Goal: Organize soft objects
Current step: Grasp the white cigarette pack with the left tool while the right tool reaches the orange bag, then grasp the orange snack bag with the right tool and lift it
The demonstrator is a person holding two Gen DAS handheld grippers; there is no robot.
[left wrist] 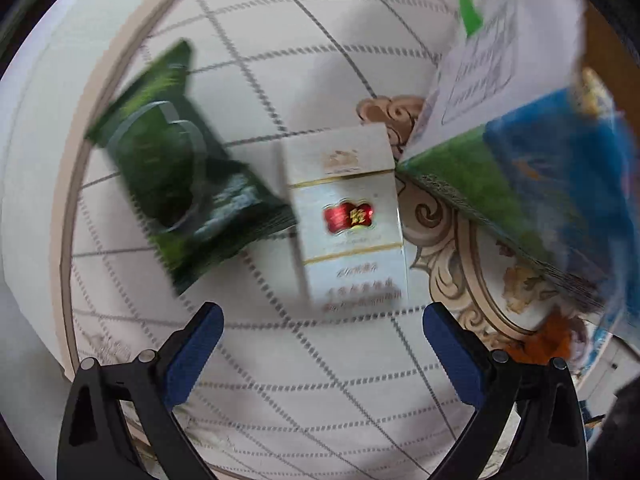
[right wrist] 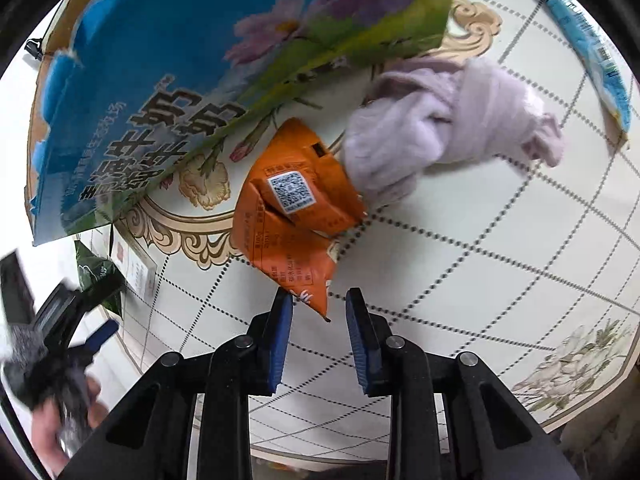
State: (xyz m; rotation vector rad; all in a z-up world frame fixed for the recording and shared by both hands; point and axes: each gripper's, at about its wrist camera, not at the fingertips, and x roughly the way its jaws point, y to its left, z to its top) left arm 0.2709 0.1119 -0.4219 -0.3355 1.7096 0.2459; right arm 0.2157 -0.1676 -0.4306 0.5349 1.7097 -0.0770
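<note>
One blue-and-green carton (right wrist: pixel 168 80) stands on the patterned table (right wrist: pixel 500 240). Beside it lie a lilac cloth bundle (right wrist: pixel 440 120), touching an orange packet (right wrist: pixel 288 216), a dark green packet (left wrist: pixel 180 172) and a white box (left wrist: pixel 344 216). Right claw (right wrist: pixel 320 312): narrowed around the orange packet's corner, contact unclear. Left claw (left wrist: pixel 320 344): wide apart, empty.
</note>
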